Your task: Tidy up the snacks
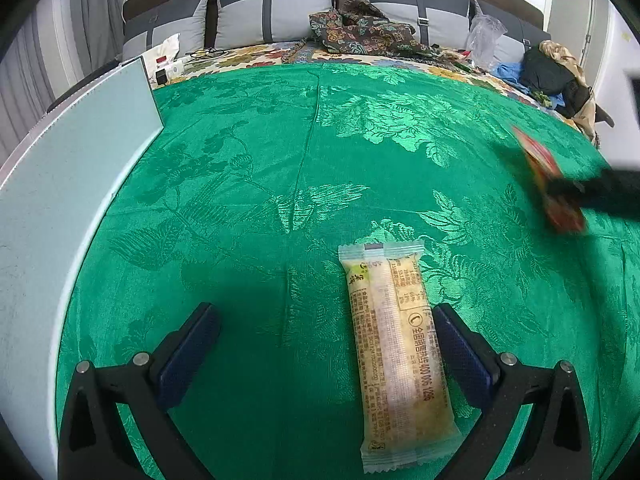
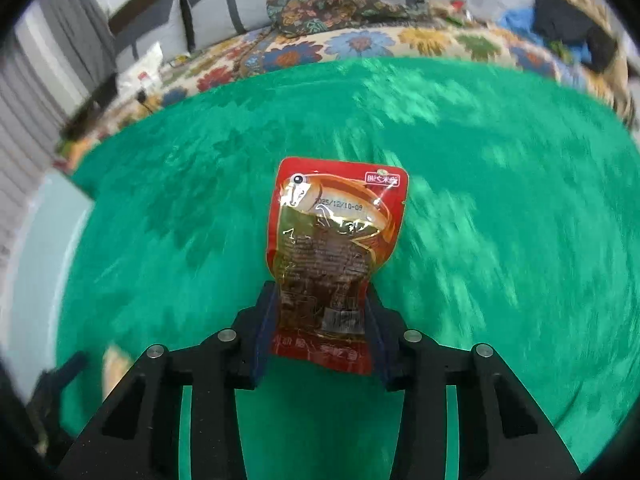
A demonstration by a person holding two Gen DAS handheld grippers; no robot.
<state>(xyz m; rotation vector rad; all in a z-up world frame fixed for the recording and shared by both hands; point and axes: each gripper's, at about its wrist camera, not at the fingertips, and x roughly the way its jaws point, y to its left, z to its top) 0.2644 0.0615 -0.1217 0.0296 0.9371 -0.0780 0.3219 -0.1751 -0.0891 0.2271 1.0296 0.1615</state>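
Note:
A long pale yellow snack bar [image 1: 398, 330] in a clear wrapper lies on the green cloth [image 1: 280, 160], between the fingers of my left gripper [image 1: 326, 320] and close against the right finger. The left jaws stand wide open just above the cloth. My right gripper [image 2: 320, 312] is shut on the lower part of a red snack pouch [image 2: 338, 240] with a fish picture, held off the cloth. In the left wrist view that red pouch [image 1: 550, 184] shows blurred at the right edge, gripped by the dark right gripper.
A pale blue-white box lid or panel [image 1: 60, 184] stands along the left edge of the cloth. Behind the cloth lie a flowered bedspread [image 2: 360, 46], grey pillows [image 1: 272, 8], a patterned cloth heap [image 1: 360, 28] and a pile of clothes [image 1: 552, 72].

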